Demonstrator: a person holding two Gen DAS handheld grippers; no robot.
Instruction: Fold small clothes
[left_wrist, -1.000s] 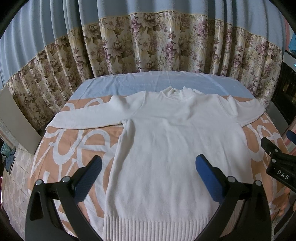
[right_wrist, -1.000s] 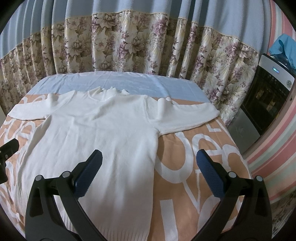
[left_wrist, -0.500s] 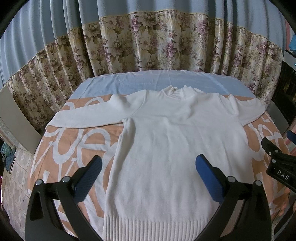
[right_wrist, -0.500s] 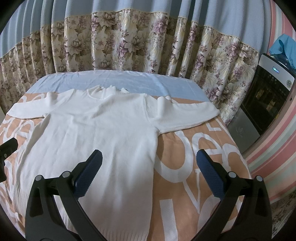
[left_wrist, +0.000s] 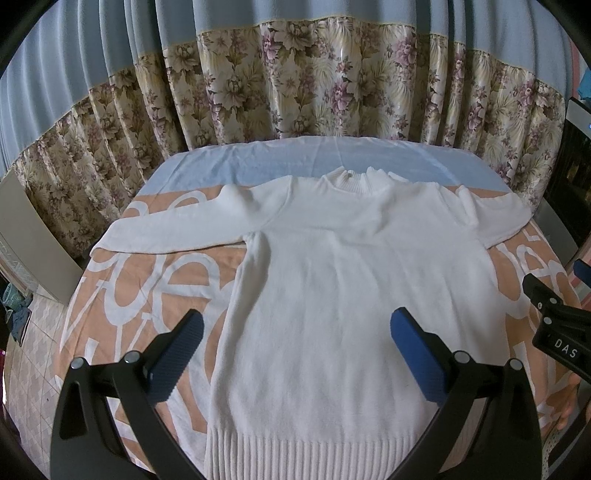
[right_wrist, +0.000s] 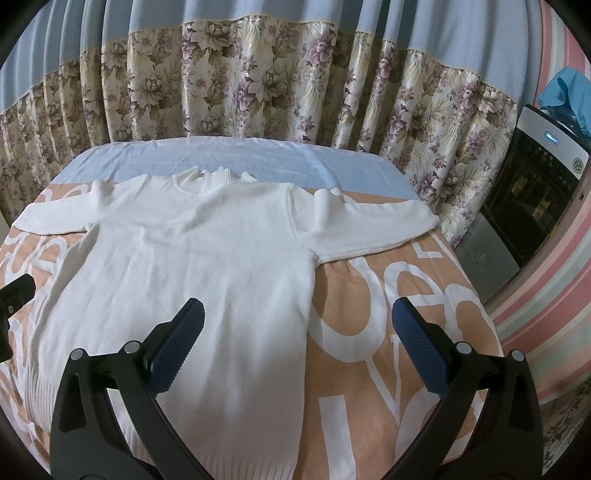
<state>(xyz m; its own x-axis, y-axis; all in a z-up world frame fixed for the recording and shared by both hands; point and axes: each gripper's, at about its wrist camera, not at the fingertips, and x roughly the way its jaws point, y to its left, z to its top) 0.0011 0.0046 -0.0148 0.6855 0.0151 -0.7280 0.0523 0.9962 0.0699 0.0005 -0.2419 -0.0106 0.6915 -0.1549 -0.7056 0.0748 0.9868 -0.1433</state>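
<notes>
A white knit sweater (left_wrist: 332, 295) lies flat and face up on the bed, sleeves spread to both sides, ribbed hem nearest me; it also shows in the right wrist view (right_wrist: 192, 266). My left gripper (left_wrist: 295, 343) is open and empty, held above the sweater's lower body. My right gripper (right_wrist: 295, 339) is open and empty, above the sweater's right edge and the bedcover. The right gripper's body shows at the right edge of the left wrist view (left_wrist: 554, 317).
The bed has an orange cover with white letters (right_wrist: 388, 332) and a light blue sheet (left_wrist: 314, 158) at the far end. Floral curtains (left_wrist: 295, 74) hang behind. A dark appliance (right_wrist: 535, 184) stands right of the bed. Tiled floor (left_wrist: 33, 332) lies to the left.
Both grippers have drifted very slightly; the sweater has not moved and both stay open.
</notes>
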